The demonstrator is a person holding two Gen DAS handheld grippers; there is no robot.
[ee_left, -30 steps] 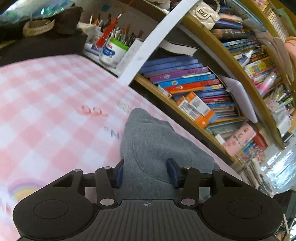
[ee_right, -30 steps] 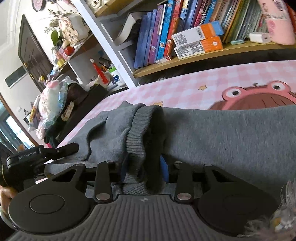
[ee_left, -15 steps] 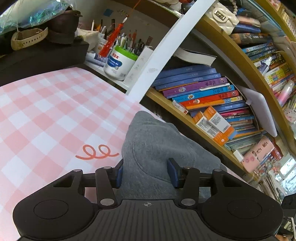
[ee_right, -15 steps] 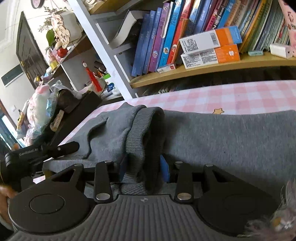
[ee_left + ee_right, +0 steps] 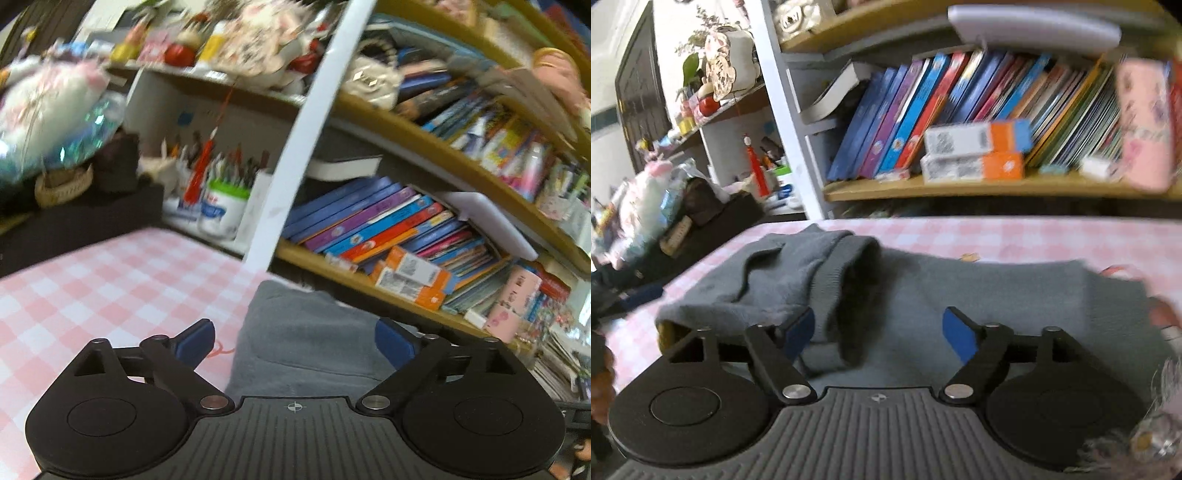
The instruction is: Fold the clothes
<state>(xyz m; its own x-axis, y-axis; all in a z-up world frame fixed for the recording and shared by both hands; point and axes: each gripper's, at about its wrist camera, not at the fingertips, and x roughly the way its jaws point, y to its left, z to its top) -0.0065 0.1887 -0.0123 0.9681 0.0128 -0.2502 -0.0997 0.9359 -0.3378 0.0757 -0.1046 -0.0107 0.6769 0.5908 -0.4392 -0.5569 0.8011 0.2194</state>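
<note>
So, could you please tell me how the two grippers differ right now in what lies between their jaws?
The left gripper has smooth, flat grey cloth between its jaws; the right gripper has a bunched ribbed cuff. The cloth fills most of the left gap, while the cuff sits toward one side of the right. Both are opening, pads clear of the grey garment.

Crowded wooden bookshelves (image 5: 960,186), white upright (image 5: 295,155), dark door (image 5: 639,92) – daylight

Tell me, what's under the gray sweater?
The gray sweater lies on a pink checked cloth, which shows around its edges. Whatever sits directly beneath the sweater is covered, so nothing more can be seen there.
</note>
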